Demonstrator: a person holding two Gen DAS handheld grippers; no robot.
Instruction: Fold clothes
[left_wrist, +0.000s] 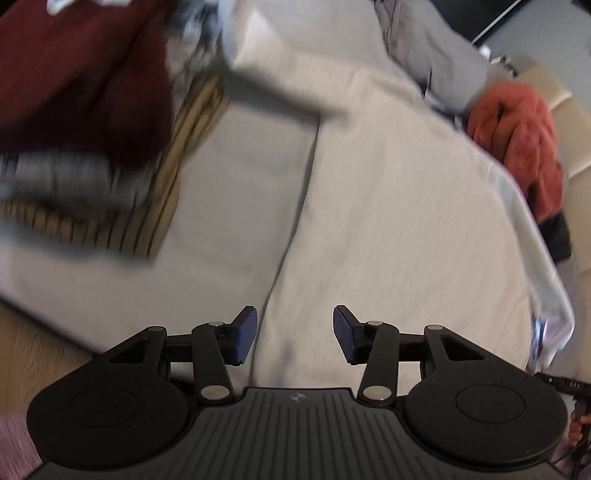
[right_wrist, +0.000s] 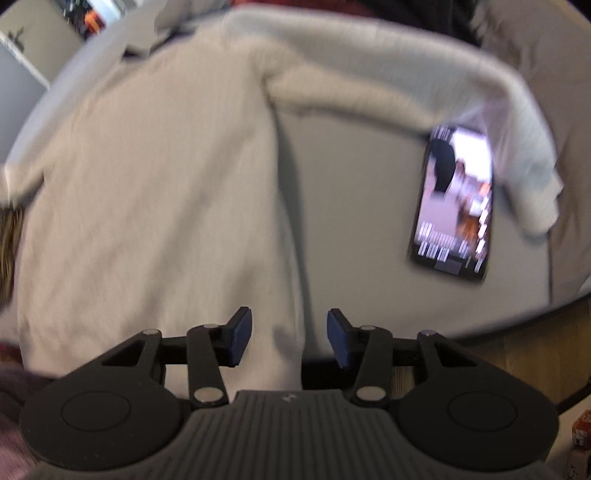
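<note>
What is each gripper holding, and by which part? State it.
Nothing. The left gripper and right gripper are both open above the cream sweater, their pads clear of it.

Cream sweater (right_wrist: 147, 177) beside lit phone (right_wrist: 456, 203)

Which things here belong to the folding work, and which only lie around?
Belong to the folding:
cream sweater, spread flat
left gripper and right gripper, both open above its hem
pile of folded clothes

Only lying around:
phone, screen lit, beside the sweater's sleeve
orange garment
</note>
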